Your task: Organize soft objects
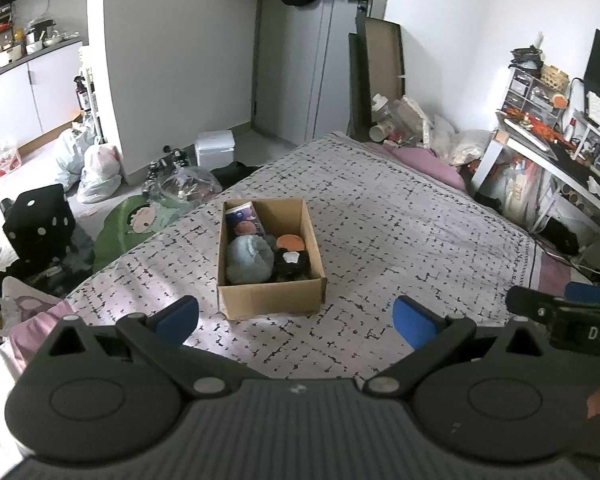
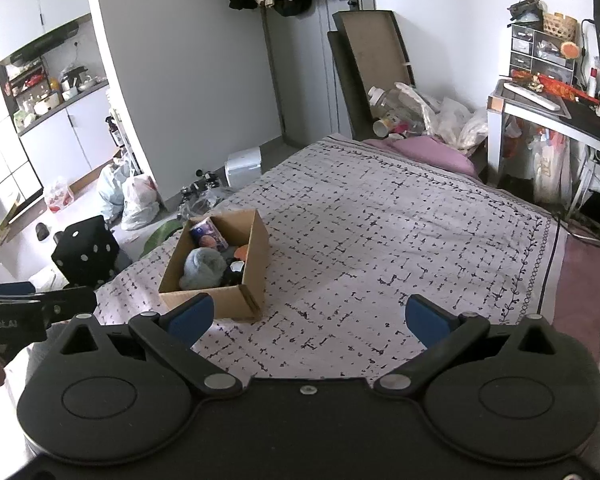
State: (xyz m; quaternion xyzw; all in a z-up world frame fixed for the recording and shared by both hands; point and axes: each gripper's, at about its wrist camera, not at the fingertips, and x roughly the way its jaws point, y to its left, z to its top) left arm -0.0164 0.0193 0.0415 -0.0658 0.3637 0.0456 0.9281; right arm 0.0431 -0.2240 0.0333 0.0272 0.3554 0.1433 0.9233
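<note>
Several soft things already sit inside the cardboard box (image 1: 271,256), which rests on the patterned bedspread (image 1: 400,220) toward the bed's left side: a grey-blue fluffy toy (image 1: 247,257) fills the near left part, a dark plush with a white patch (image 1: 292,262) lies beside it on the right, an orange-topped piece (image 1: 290,242) sits just behind that, and a purple printed packet (image 1: 243,218) leans at the far left corner. From the right wrist view the same box (image 2: 220,268) shows the same contents, and the quilt around it carries no loose soft item that I can make out. Both claws are spread wide and hold nothing: the left claw (image 1: 296,320) hovers low over the bed facing the box's near wall, and the right claw (image 2: 308,320) hangs over bare quilt to the right of the box. Judging by this, the gathering looks largely or wholly done, since everything soft within reach appears boxed. What might remain is tidying the pile inside, or fetching items from the clutter beyond the bed, such as the pink pillow (image 2: 436,154) at the far end, though whether those belong to the task I cannot tell.
</note>
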